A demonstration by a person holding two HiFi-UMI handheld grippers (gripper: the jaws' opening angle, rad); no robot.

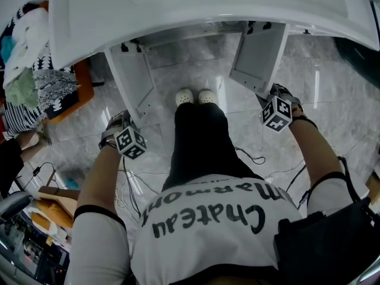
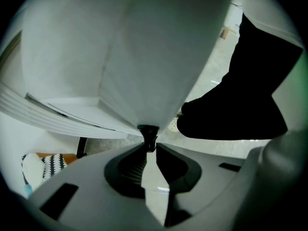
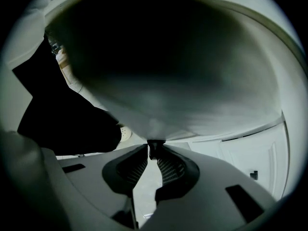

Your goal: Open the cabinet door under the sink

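The cabinet under the sink stands open, with both doors angled out toward the person. The left door (image 1: 132,76) runs from the left claw (image 2: 148,146) away to the underside of the white counter (image 1: 208,5) that carries the sink. The right door (image 1: 259,55) runs the same way from the right claw (image 3: 154,150).

Each claw points down toward the floor and is drawn in to a narrow pinch on a small dark stub at the free edge of its door. The left claw grips the left knob (image 2: 147,133) and the right claw grips the right knob (image 3: 155,144). The tips of the ribbed pads (image 3: 168,170) press on either side of the stub. Beyond the tips, the door fills most of each gripper view.

Between the two claws are the person's legs in black trousers (image 1: 199,141). Past them, between the two doors, a pair of white shoes (image 1: 196,96) stands on the grey marbled floor (image 1: 332,100). A thin dark cable (image 1: 252,156) lies on the floor between the legs and the right claw.

Well apart from the left claw, on its outer side, a heap of clothes (image 1: 35,70) in stripes and dark-and-white patterns lies on something orange.
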